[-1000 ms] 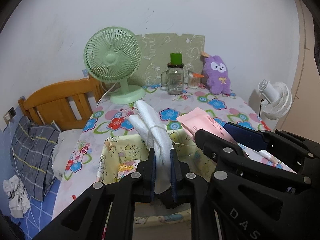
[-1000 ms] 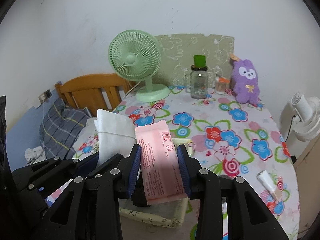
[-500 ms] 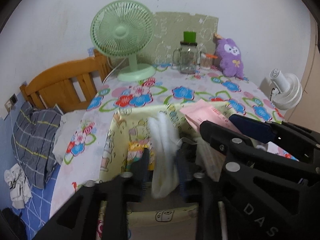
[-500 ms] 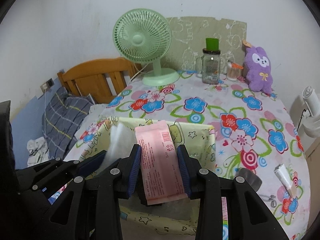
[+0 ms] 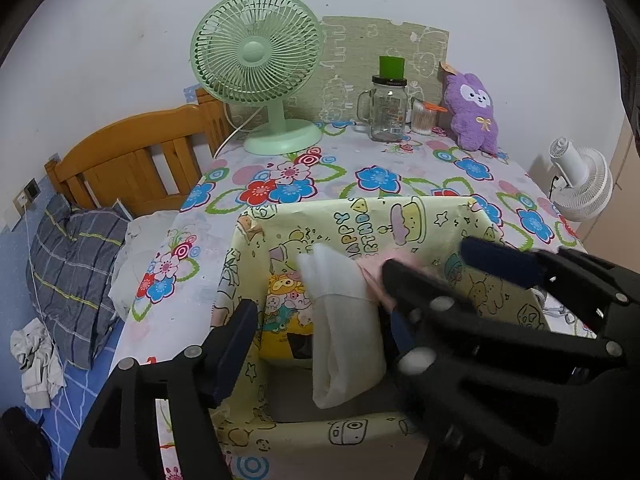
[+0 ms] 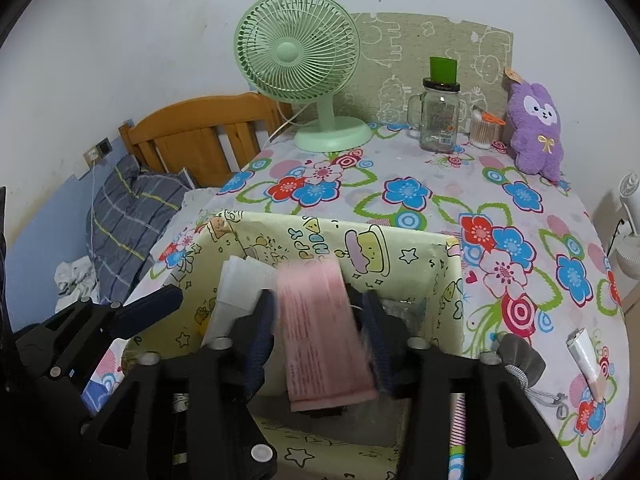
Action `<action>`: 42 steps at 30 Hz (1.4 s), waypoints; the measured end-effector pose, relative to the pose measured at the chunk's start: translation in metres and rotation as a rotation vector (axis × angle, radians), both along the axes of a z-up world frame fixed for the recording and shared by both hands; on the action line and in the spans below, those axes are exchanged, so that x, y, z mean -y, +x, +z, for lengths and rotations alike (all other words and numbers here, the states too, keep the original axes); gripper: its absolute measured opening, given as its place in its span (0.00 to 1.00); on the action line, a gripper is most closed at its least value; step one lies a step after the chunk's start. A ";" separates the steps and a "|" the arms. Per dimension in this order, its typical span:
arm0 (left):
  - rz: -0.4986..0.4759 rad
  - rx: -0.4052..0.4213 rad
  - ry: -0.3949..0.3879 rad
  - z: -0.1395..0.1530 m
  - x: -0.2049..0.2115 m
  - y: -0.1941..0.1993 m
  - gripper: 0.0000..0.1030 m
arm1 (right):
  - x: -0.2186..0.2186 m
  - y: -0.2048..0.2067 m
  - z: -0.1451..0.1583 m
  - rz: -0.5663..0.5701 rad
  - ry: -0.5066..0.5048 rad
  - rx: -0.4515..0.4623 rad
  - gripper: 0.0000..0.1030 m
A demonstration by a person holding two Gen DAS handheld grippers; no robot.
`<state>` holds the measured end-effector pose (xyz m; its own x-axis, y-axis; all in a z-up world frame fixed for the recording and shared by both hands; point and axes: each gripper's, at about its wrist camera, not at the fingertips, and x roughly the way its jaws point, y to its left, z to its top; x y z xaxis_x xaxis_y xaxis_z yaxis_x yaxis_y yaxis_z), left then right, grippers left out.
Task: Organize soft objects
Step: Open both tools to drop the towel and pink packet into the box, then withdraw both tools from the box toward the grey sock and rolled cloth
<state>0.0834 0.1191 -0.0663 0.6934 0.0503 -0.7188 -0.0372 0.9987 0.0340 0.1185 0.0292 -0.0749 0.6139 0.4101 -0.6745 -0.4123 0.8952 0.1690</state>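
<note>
A yellow cartoon-print box stands on the flowered table. My left gripper is open over it; a white folded cloth drops free between its fingers into the box. The cloth also shows in the right wrist view. My right gripper is open, and the pink packet hangs loose between its fingers inside the box, blurred. The packet's pink edge shows in the left wrist view. A yellow cartoon item lies in the box.
A green fan, a glass jar mug, a cotton-swab cup and a purple plush stand at the table's back. A white fan is at right. A bed with a wooden headboard is at left. A small roll lies at right.
Both grippers moved down over the box and opened. The white cloth and the pink packet, gripped a second ago, are now released into the box.
</note>
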 end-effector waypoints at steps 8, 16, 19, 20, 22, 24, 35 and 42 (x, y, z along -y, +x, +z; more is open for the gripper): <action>-0.021 0.035 -0.016 0.012 0.012 -0.006 0.85 | 0.014 -0.008 0.014 -0.033 0.000 0.055 0.79; -0.032 0.079 -0.014 0.026 0.029 -0.013 0.91 | 0.033 -0.016 0.028 -0.066 0.003 0.090 0.83; -0.034 0.091 -0.009 0.031 0.034 -0.016 0.93 | 0.040 -0.020 0.033 -0.075 0.006 0.106 0.84; -0.034 0.096 -0.008 0.033 0.035 -0.016 0.93 | 0.042 -0.022 0.035 -0.076 0.010 0.112 0.85; -0.035 0.106 -0.004 0.036 0.039 -0.019 0.94 | 0.047 -0.025 0.039 -0.079 0.014 0.127 0.86; -0.035 0.116 -0.001 0.039 0.042 -0.021 0.96 | 0.051 -0.028 0.042 -0.089 0.014 0.145 0.88; -0.052 0.169 0.004 0.054 0.065 -0.032 1.00 | 0.078 -0.044 0.060 -0.143 -0.001 0.211 0.94; -0.078 0.187 0.004 0.062 0.080 -0.038 1.00 | 0.095 -0.053 0.068 -0.176 -0.005 0.246 0.98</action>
